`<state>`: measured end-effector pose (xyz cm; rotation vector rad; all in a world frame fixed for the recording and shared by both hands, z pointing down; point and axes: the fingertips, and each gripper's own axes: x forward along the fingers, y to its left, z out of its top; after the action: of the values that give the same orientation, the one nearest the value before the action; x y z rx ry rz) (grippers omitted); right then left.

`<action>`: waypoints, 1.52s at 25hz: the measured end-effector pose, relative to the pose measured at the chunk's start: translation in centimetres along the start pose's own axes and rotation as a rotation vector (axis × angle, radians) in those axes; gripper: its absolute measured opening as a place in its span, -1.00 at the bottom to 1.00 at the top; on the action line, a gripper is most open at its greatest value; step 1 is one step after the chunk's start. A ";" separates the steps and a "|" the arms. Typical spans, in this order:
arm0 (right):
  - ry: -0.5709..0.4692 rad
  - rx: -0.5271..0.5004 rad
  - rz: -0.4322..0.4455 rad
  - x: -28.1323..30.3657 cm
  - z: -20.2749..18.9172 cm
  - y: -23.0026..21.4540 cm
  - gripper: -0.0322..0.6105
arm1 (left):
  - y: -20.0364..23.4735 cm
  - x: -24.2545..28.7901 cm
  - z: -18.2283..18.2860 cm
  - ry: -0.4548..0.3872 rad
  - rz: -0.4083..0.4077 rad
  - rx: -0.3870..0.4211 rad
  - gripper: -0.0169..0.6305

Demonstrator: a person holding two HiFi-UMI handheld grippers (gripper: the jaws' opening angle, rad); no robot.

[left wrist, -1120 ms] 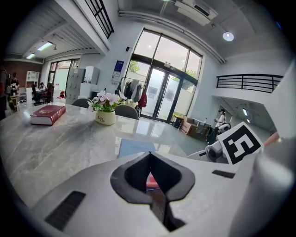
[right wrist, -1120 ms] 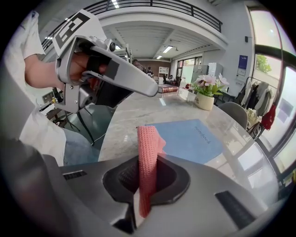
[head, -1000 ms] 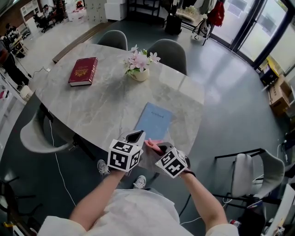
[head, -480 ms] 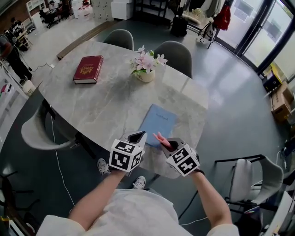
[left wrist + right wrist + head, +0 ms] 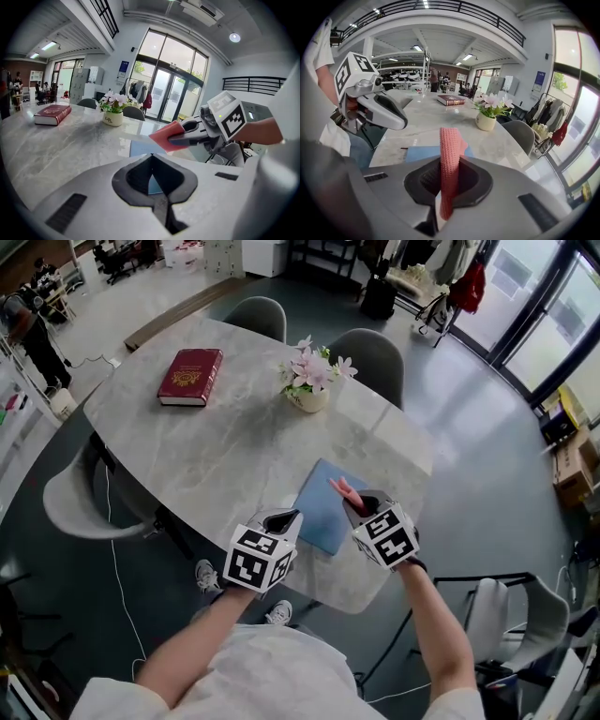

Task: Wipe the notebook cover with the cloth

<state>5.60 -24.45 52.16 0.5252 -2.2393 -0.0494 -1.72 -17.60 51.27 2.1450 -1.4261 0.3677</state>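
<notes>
A light blue notebook lies flat near the marble table's front edge, also visible as notebook and notebook. My right gripper is shut on a folded pink knitted cloth, held just above the notebook's right part; the cloth stands upright between the jaws, and the cloth shows in the left gripper view too. My left gripper hovers at the notebook's near left corner, jaws together with nothing in them.
A round marble table carries a red book at far left and a white pot of pink flowers behind the notebook. Grey chairs stand beyond the table, another chair at left.
My right gripper has carried the cloth forward and up, from the table's front edge to over the notebook's right part. The left gripper stays roughly where it was.
</notes>
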 end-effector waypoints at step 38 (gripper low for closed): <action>0.237 -0.038 -0.069 10.5 -1.5 -2.3 -0.85 | 4.0 -0.1 1.3 0.016 -0.037 0.037 -0.93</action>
<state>1.44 -30.41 60.20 0.5577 -1.9861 -0.0623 -5.48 -19.45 51.24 2.1901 -1.3797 0.3994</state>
